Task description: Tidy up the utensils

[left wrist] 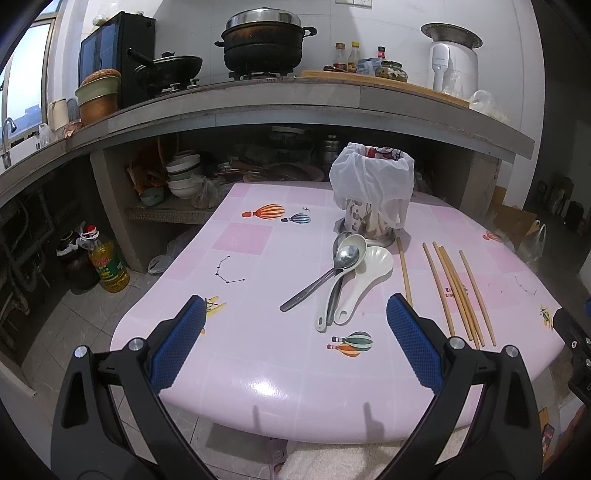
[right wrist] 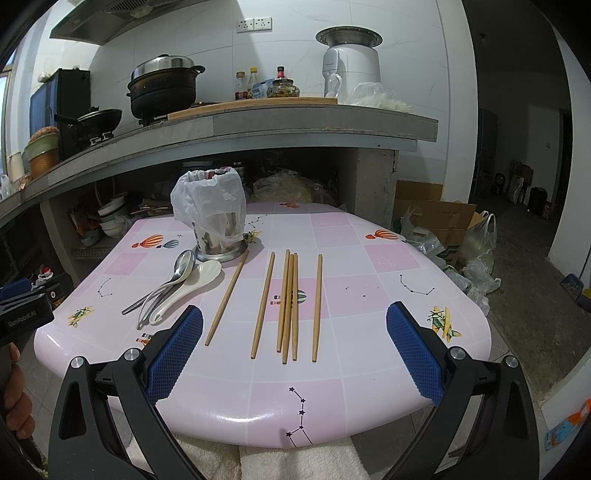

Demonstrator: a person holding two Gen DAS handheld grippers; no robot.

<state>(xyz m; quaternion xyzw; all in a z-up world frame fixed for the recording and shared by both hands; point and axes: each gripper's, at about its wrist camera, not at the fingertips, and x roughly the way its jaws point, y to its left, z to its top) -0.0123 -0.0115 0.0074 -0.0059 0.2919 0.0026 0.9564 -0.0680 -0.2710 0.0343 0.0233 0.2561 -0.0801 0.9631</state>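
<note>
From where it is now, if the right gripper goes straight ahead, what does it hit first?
Probably the chopsticks: the open right gripper points over the near table edge at the bundle of three, single sticks on both sides. Its height above the table is unclear, so it might pass over them.

1. I see a white tiled wall (right wrist: 406, 74) with a double socket (right wrist: 255, 24).
2. A grey concrete counter (left wrist: 288, 99) runs along it, carrying a black pot (left wrist: 264, 46) on a burner.
3. A window (left wrist: 26, 77) at the far left lets in daylight.
4. The floor (right wrist: 532, 266) is dim, with a cardboard box (right wrist: 443, 214).
</note>
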